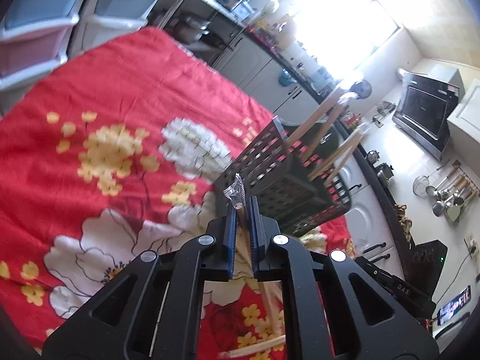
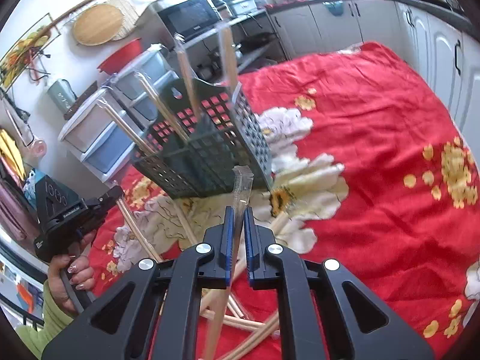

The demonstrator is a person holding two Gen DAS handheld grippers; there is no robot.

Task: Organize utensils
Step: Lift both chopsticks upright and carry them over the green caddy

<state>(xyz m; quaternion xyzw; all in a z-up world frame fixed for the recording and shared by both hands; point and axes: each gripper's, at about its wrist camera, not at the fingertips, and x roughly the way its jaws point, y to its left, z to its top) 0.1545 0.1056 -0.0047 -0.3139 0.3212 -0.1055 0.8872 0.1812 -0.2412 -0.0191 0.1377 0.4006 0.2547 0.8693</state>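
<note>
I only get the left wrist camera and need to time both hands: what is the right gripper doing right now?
Observer: The right gripper is shut on clear-wrapped wooden chopsticks; the wrapper end pokes out past the fingers.
Operator: Where is it relative to the black perforated plastic basket?
Observer: Just short of its near wall, pointing at it.
Operator: Anything left to collect on that side?
Observer: Yes, several loose wrapped chopsticks lie crossed on the red floral cloth under that gripper.
</note>
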